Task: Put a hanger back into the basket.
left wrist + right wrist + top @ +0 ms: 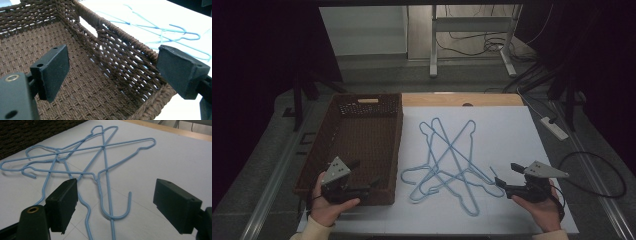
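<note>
Both grippers (362,187) (507,176) gape — basket (349,145) beside tangled hangers (447,160).

A white-topped rectangular table (512,135) with a bare pale wood strip (492,99) along its far edge, at twelve o'clock, carries everything. A dark brown woven wicker basket (384,192), rectangular and open-topped, sits on its nine o'clock side. Just beside the basket, toward the middle and three o'clock, a tangle of light blue wire coat hangers (451,159) lies flat on the white surface, overlapping one another, their hooks pointing in different directions.
</note>
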`<state>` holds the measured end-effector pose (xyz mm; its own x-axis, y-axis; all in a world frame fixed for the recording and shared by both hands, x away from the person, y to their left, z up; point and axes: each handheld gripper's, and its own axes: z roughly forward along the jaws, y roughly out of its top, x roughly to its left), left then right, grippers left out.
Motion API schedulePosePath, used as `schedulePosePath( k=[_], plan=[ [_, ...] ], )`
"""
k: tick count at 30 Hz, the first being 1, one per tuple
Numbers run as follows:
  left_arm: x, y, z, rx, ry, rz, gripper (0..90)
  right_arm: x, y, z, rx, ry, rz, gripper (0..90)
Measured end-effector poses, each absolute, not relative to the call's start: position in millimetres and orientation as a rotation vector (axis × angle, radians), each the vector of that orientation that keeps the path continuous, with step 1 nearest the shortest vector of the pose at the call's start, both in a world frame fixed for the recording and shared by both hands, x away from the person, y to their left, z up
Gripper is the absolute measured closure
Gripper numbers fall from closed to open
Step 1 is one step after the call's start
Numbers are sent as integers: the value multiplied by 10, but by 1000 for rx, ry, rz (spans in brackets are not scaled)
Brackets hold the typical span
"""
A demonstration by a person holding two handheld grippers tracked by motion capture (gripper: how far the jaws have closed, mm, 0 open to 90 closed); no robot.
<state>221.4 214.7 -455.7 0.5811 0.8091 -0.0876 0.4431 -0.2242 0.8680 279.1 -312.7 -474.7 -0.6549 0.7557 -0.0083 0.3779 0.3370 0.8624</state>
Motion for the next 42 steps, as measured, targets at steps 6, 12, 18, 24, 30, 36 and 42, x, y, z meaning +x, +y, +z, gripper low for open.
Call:
schedulePosePath(
  k=[6,12,18,24,30,36,42],
  plan=[
    [2234,2146,-4551,1852,1017,473,129,2777,-3132,-4744,998,2192,1265,212],
    [2255,2130,-4561,1862,1014,470,131,2774,-3139,-4731,998,2190,1275,214],
    [2246,2087,-4580,1876,994,461,131,2768,-3128,-4731,1014,2194,1269,228],
    [2225,2084,-4540,1866,985,460,132,2759,-3040,-4715,992,2223,1244,227],
    [2213,2056,-4515,1875,967,465,133,2776,-3000,-4686,996,2252,1212,230],
    [2201,2032,-4519,1885,965,466,135,2849,-2846,-4609,946,2352,1078,240],
    [2208,2050,-4524,1885,964,466,137,2972,-2720,-4547,928,2409,1013,263]
  ],
)
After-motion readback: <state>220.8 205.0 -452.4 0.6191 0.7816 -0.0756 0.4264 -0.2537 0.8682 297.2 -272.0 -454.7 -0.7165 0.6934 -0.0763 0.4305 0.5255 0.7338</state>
